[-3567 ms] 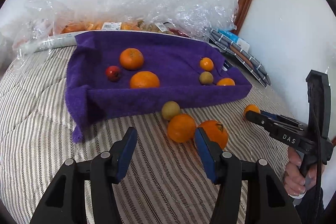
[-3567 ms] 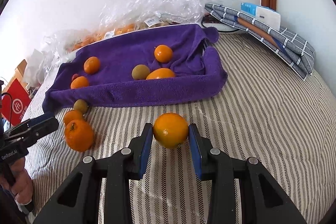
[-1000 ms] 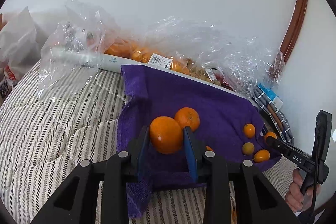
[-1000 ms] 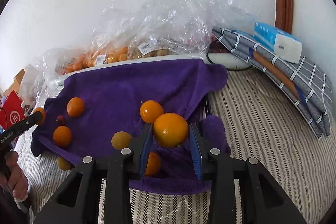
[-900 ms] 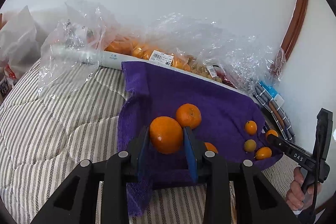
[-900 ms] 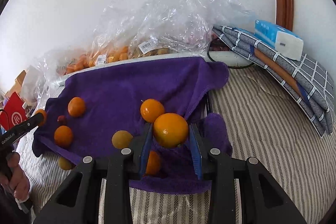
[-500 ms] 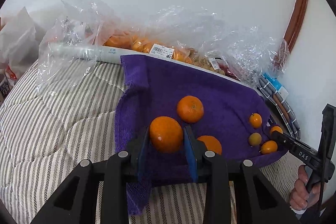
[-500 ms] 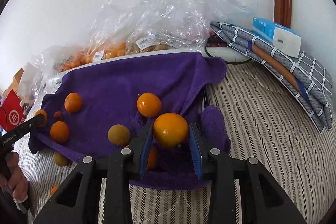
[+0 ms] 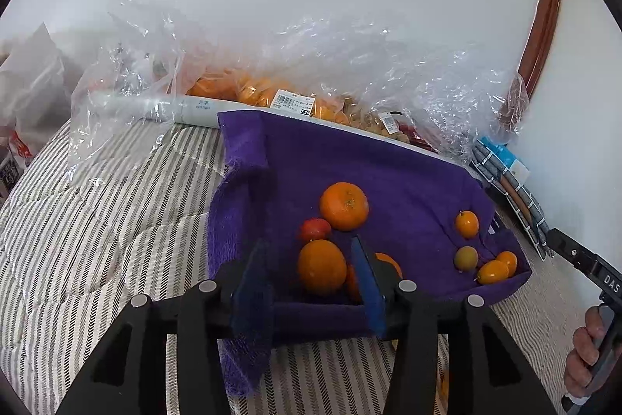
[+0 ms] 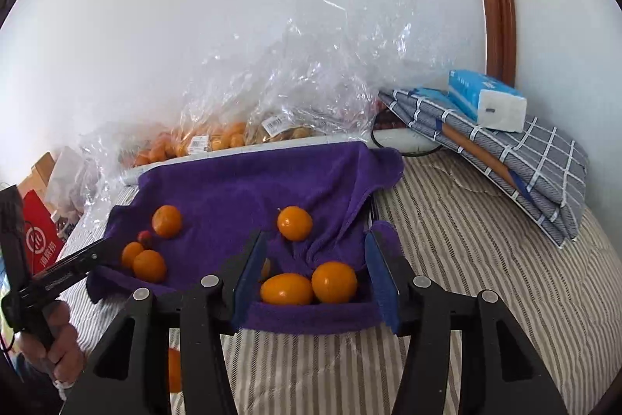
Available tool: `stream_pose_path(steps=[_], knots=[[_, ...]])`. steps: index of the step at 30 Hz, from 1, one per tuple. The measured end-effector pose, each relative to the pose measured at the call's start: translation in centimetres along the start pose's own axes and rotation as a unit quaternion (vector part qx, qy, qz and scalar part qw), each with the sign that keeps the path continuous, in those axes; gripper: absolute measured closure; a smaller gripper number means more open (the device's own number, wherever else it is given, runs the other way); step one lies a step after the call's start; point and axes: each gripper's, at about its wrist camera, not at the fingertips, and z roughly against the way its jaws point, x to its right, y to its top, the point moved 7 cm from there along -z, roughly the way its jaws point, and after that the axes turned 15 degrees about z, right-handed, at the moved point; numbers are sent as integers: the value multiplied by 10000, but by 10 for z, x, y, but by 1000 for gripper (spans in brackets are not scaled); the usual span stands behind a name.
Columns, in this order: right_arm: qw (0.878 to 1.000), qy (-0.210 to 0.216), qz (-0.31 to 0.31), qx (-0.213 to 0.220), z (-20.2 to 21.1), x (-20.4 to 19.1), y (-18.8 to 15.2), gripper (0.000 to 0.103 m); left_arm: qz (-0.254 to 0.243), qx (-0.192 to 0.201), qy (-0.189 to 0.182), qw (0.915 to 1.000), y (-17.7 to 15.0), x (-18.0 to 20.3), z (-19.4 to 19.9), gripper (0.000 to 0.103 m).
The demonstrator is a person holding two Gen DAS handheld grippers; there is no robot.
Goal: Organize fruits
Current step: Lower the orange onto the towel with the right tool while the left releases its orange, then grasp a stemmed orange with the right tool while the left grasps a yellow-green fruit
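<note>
A purple towel (image 9: 388,174) lines a tray on the striped bed and holds several fruits. My left gripper (image 9: 307,286) is open above the towel's near left part, with an orange (image 9: 322,266) lying between its spread fingers, next to a small red fruit (image 9: 314,229) and another orange (image 9: 344,205). My right gripper (image 10: 315,279) is open over the towel's (image 10: 248,189) right front corner, where a round orange (image 10: 334,282) lies beside an oval one (image 10: 287,289). A small orange (image 10: 294,217) lies just beyond.
Clear plastic bags of fruit (image 9: 291,100) line the wall behind the towel. A folded checked cloth with a tissue pack (image 10: 486,100) lies at the right. One orange (image 10: 175,368) lies on the striped bedcover in front of the towel. A red bag (image 10: 39,244) stands at the far left.
Both grippers have opened and let go of their oranges, which now lie on the purple towel. Before, each was shut on an orange and carried it over the towel.
</note>
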Motion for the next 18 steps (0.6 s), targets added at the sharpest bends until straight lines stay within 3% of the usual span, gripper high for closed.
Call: stream_pose_path(steps=[10,18], knots=[[9962,-348,710,-365,41,-55,-24,50,80,416,-6,9991,5,-11,24,51],[9933,107,957,-637,42,-104,-53,50,223,442,83,9987,-2,-37,47,51]])
